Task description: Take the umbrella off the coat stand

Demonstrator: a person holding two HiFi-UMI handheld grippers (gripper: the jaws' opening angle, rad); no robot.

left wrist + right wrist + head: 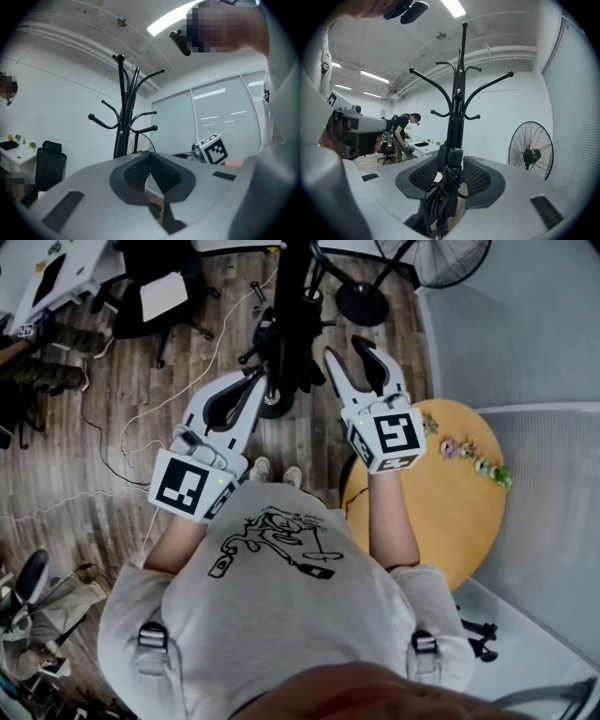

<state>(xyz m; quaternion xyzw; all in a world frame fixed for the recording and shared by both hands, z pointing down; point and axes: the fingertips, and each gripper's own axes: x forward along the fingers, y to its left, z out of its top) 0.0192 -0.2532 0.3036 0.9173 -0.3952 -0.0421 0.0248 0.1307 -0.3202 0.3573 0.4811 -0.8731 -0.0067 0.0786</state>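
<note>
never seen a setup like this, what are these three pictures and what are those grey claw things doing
A person holds a two-jaw gripper in each hand; there is no robot arm. The head view looks down from their head onto a wooden floor and a round yellow table. The other two cameras ride on the grippers. The left gripper is shut and empty. The right gripper is open, with a folded black umbrella between its jaws, beside the pole of the coat stand.
</note>
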